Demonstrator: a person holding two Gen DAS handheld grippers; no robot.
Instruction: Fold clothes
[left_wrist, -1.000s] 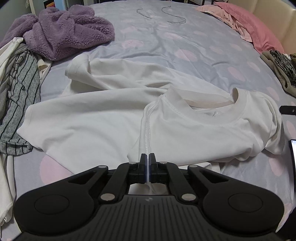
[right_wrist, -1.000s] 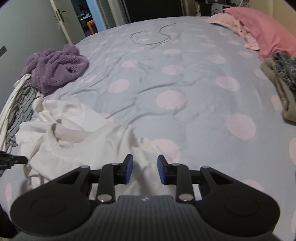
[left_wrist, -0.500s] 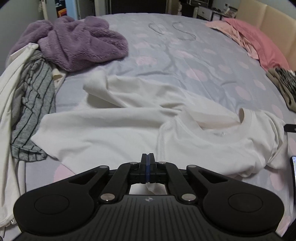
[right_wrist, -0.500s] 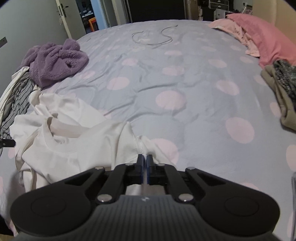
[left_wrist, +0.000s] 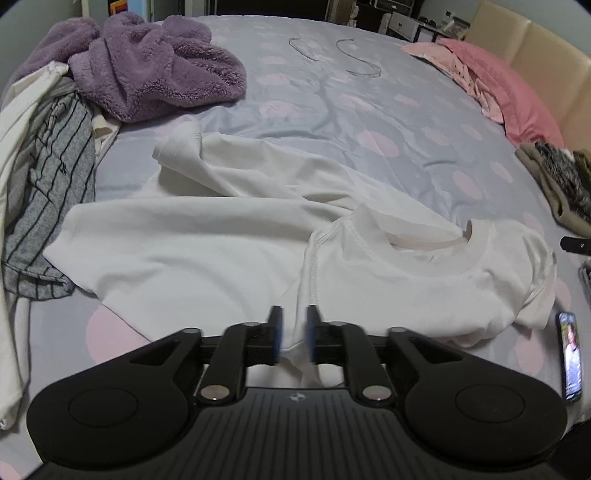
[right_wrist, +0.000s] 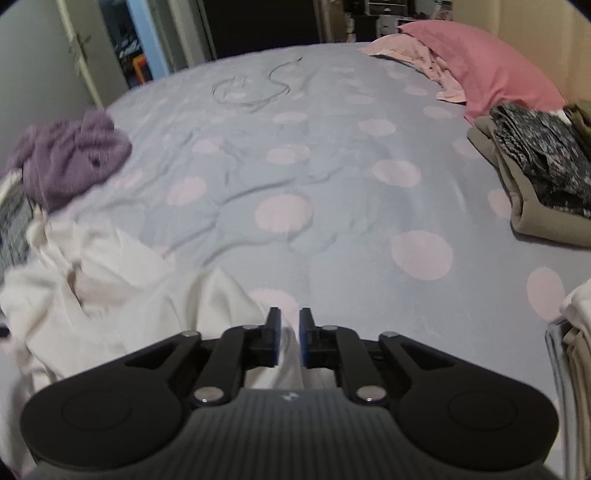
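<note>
left gripper (left_wrist: 294, 334), right gripper (right_wrist: 287, 338), fingers parted over white T-shirt (left_wrist: 207, 251)

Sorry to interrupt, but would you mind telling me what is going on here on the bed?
A person is folding laundry with a handheld gripper in each hand. A white T-shirt lies rumpled on the spotted bed sheet. The left gripper and right gripper both sit at its near edge with jaws open, gripping nothing. A purple fleece and striped garment wait on the left.
</note>
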